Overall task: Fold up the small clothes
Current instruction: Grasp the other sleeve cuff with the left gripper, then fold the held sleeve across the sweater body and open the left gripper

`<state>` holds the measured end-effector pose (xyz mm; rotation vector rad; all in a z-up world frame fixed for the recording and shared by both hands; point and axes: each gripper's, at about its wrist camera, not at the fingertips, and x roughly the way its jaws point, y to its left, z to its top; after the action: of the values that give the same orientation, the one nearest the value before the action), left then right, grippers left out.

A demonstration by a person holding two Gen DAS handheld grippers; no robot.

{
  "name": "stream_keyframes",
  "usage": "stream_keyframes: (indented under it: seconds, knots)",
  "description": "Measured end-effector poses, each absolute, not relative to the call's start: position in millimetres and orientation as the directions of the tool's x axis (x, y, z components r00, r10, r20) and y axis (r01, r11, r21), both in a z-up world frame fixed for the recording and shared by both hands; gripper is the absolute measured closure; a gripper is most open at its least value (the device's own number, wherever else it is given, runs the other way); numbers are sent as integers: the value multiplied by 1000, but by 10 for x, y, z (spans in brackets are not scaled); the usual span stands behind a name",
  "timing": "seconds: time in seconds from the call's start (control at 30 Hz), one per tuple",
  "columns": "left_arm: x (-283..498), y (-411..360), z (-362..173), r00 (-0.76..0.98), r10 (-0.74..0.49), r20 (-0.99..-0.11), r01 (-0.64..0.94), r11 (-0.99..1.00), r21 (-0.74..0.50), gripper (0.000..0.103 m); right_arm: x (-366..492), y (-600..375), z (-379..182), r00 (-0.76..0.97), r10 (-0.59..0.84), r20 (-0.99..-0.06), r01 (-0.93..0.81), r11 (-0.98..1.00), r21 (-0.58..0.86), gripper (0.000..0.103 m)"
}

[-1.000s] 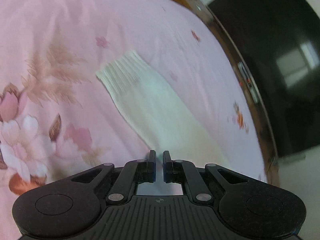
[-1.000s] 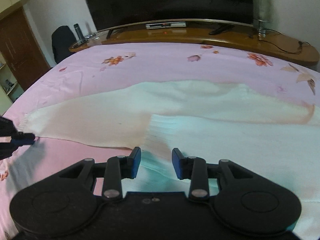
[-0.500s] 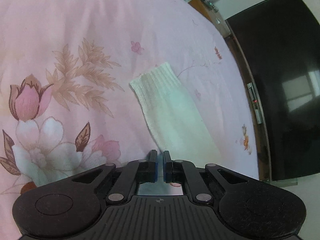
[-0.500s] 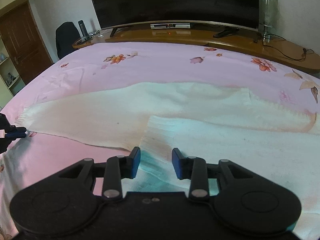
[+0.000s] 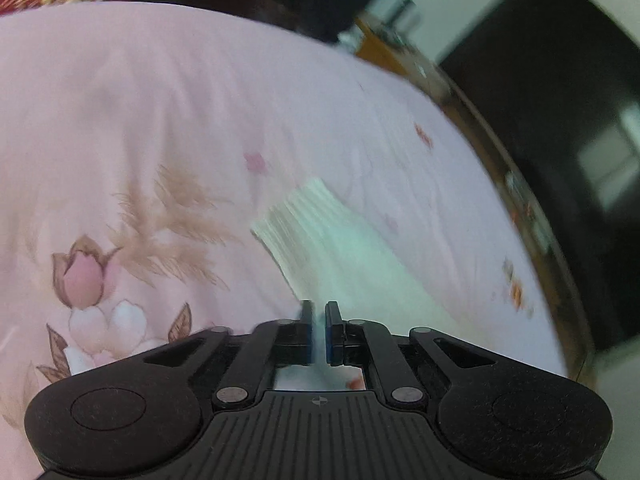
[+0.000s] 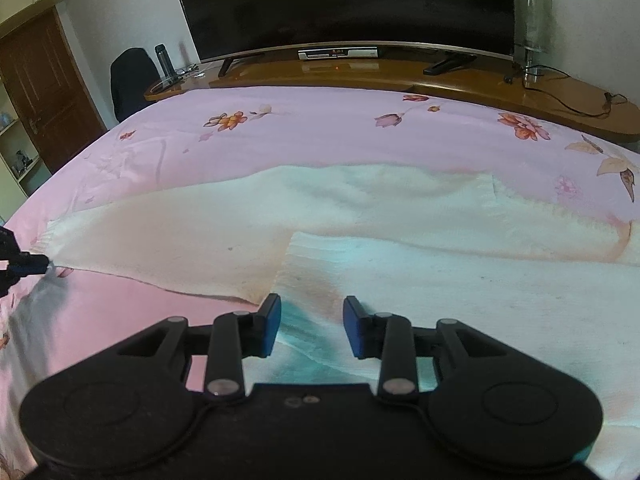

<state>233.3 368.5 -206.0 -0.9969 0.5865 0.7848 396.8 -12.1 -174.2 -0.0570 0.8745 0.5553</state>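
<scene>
Pink floral bedspread [image 6: 320, 136] carries a cream knit sweater [image 6: 440, 280], soft and limp, best held at edges: left gripper [image 5: 319, 320] pinches its sleeve near the cuff [image 5: 304, 216], right gripper [image 6: 312, 320] spread over its hem.

Black grippers [image 6: 312, 312], blue-padded jaws, silver pivot screws.

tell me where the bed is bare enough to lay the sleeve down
Bare pink sheet runs between the white sweater and the wooden TV stand, and again left of the sleeve cuff. The near right side is all sweater.
</scene>
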Motion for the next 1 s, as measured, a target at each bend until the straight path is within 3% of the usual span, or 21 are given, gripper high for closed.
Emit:
stream_keyframes:
  seconds: [0.03, 0.07, 0.1, 0.13, 0.17, 0.2, 0.3, 0.43, 0.47, 0.5, 0.53, 0.6, 0.63, 0.97, 1.0]
  knots:
    - [2334, 3727, -2079, 598, 282, -750, -798, 296, -525, 98, 3971, -124, -1742, 510, 437, -740, -485, 858, 173, 69]
    - [2354, 3761, -2107, 604, 246, -758, -792, 291, -536, 88, 3972, -125, -1740, 511, 437, -740, -485, 858, 171, 69]
    - [2399, 3795, -2146, 603, 203, -772, -790, 290, -541, 59, 3975, -126, -1741, 511, 437, -740, -484, 858, 172, 69]
    - [2417, 3806, -2166, 635, 181, -751, -763, 298, -574, 47, 3979, -128, -1744, 511, 437, -740, -483, 858, 174, 69]
    - [2419, 3805, -2157, 667, 178, -723, -736, 304, -604, 18, 3982, -126, -1748, 510, 437, -741, -482, 859, 174, 69]
    - [2434, 3801, -2130, 676, 186, -713, -729, 305, -612, 0, 3982, -124, -1750, 510, 437, -741, -483, 858, 174, 68]
    - [2529, 3792, -2081, 656, 218, -722, -746, 331, -577, 0, 3977, -118, -1747, 509, 438, -741, -486, 857, 173, 68]
    - [2511, 3858, -2175, 699, 216, -682, -714, 275, -644, 0, 3985, -131, -1741, 508, 442, -739, -485, 856, 179, 68]
    - [2477, 3865, -2197, 707, 221, -672, -707, 251, -661, 4, 3986, -132, -1743, 509, 441, -739, -485, 856, 177, 68]
    - [2440, 3869, -2221, 714, 231, -661, -700, 229, -677, 11, 3988, -134, -1747, 509, 442, -739, -484, 857, 178, 68]
    - [2429, 3858, -2245, 720, 233, -654, -694, 216, -687, 25, 3992, -139, -1753, 509, 442, -739, -483, 857, 181, 68]
    - [2432, 3888, -2358, 741, 203, -640, -671, 174, -721, 71, 3992, -137, -1757, 510, 441, -739, -481, 858, 180, 68]
    - [2438, 3874, -2423, 743, 186, -643, -668, 148, -729, 78, 3991, -137, -1758, 511, 440, -738, -481, 859, 179, 68]
    - [2607, 3867, -2551, 755, 239, -611, -649, 136, -748, 82, 4010, -144, -1751, 523, 432, -735, -476, 863, 170, 68]
    - [2641, 3866, -2528, 749, 241, -617, -656, 141, -741, 89, 4013, -141, -1751, 524, 431, -735, -476, 864, 167, 68]
